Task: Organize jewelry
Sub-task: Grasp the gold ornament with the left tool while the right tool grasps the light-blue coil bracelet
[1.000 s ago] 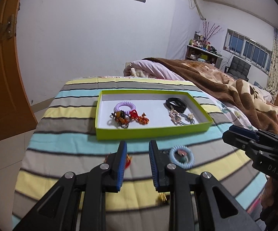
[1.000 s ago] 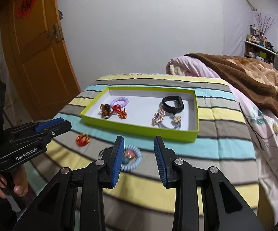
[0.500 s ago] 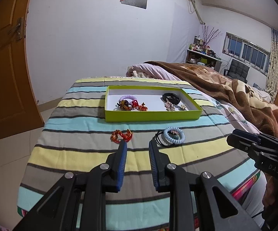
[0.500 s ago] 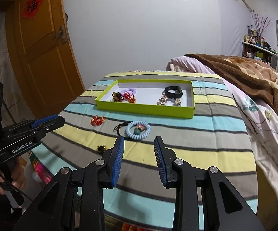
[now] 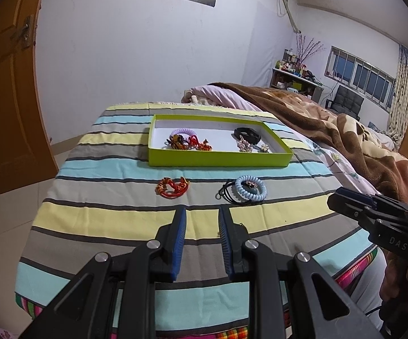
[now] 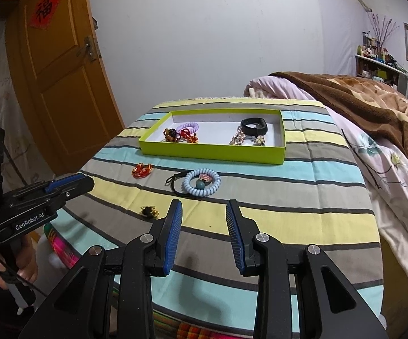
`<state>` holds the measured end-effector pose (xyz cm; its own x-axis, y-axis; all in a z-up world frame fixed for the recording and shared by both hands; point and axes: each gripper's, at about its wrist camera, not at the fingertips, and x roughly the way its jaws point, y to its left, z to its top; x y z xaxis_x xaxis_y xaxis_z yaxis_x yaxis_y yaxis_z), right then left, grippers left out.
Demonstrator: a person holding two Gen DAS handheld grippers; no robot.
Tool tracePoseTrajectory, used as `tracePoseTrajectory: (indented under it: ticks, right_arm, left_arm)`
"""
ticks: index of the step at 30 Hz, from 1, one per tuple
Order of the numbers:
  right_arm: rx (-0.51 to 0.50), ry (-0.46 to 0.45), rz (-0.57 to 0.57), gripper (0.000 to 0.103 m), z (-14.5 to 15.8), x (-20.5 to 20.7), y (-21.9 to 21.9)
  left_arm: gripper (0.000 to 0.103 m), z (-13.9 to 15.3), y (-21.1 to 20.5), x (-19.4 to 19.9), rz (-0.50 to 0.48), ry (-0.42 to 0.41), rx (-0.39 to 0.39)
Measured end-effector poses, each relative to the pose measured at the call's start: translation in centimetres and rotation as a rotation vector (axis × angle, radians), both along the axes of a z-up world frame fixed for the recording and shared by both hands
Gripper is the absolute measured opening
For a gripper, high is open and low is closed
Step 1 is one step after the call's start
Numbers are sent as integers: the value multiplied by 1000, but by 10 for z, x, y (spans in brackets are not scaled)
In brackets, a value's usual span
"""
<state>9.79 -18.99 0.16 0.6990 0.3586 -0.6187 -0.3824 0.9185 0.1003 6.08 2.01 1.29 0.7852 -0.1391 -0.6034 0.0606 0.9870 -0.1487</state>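
Viewing both wrist cameras, I hold my left gripper (image 5: 201, 214) and my right gripper (image 6: 204, 207) above the near edge of the striped bedspread (image 5: 113, 217), each with its jaws parted and nothing between the pads; neither touches any piece.

Green tray (image 5: 218, 161): it sits toward the far end of the bedspread and already contains a purple coil tie (image 5: 183, 132), a black band (image 5: 247, 133) and several small ornaments.

Loose pieces, all on the cloth between the tray and my grippers:
(a) a pale blue coil bracelet (image 6: 201, 182) with a black cord (image 6: 175, 183) beside it and touching it;
(b) a red knotted ornament (image 6: 142, 170), well apart to its left;
(c) a small dark charm with gold beads (image 6: 149, 212), nearest to my right gripper.

Handling, as I judge it: every piece is light. The coil bracelet looks springy and soft, so I would pinch across one side of its ring, not over the centre bead. The cord is limp and may trail or snag. The red ornament is soft thread; take it at its thickest knot. The charm is tiny, hard and likely to slip, and the yielding cloth beneath may let it sink from the pads.
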Motion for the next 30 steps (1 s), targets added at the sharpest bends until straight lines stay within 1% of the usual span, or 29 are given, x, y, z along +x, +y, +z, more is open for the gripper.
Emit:
tracePoseTrajectory:
  ticks: [10,12,14,18,30]
  right_arm:
    - [1,27,-3,33,-8,18,0]
    - [0,34,-4,33,-10,23,1]
    - [3,42,-2,33,-13,28,1]
    - [4,58,0,33,-18,37,3]
    - [-5,117,17,33,-35,72,10]
  left_arm:
    - [25,-11,-11,12,-36,30,-10]
    - [27,-14,-13,14,-41,34,-10]
    - [33,-15,-14,17,-48,38,-15]
    - [34,-22,-18,22,-59,54,-19]
    - [34,-47,-35,41,-114,136,-32]
